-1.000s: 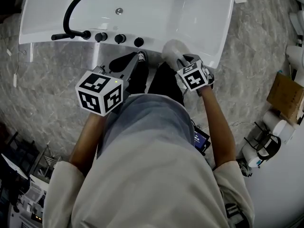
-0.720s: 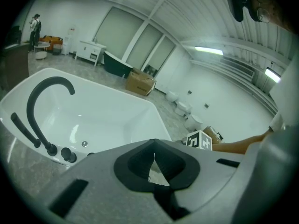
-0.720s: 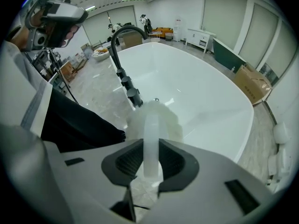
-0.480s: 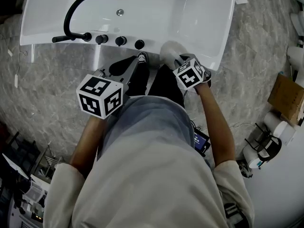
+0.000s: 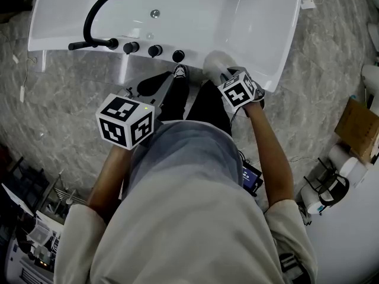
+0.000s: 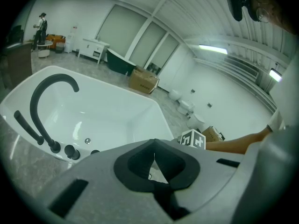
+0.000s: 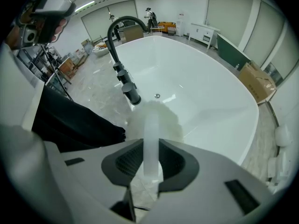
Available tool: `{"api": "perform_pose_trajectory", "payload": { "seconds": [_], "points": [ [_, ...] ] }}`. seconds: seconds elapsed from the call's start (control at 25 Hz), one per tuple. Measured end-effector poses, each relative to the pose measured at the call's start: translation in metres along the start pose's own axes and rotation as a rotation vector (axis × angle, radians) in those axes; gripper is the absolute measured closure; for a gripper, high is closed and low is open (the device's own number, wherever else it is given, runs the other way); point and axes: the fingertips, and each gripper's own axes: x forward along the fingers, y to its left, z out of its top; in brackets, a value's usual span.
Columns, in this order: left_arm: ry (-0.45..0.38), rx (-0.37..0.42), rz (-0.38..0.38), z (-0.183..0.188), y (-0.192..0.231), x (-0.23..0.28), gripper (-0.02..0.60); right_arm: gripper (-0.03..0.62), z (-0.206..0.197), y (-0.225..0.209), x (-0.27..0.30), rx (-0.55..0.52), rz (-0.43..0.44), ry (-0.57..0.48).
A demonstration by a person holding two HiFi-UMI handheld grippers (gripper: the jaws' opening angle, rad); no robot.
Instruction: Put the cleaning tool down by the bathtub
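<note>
Your right hand-held gripper (image 7: 150, 160) is clamped on the pale handle of the tool (image 7: 150, 125), jaws tight against both its sides. The tool's fuzzy head is up at the near rim of the tub (image 5: 207, 16), just beside the knobs (image 5: 153, 49). Your left hand-held gripper (image 6: 154, 160) hangs in front of the tub, jaws pressed together on nothing.

White bathtub (image 5: 249, 16), black faucet (image 5: 95, 13) and knobs (image 5: 155, 50), grey marbled floor (image 5: 65, 99). And the cleaning tool (image 7: 151, 139) is a milky, see-through white. Marker cubes (image 5: 125, 123) are black-and-white squares, cardboard box (image 5: 357, 120) brown.
</note>
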Motion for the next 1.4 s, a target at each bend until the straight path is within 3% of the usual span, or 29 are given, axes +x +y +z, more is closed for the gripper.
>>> {"api": "perform_pose_trajectory", "payload": {
  "seconds": [1.4],
  "points": [
    [0.030,-0.012,0.021,-0.014,0.000,-0.003,0.577,0.514,0.008,-0.004,0.040,0.007,0.002,0.046]
  ]
}}
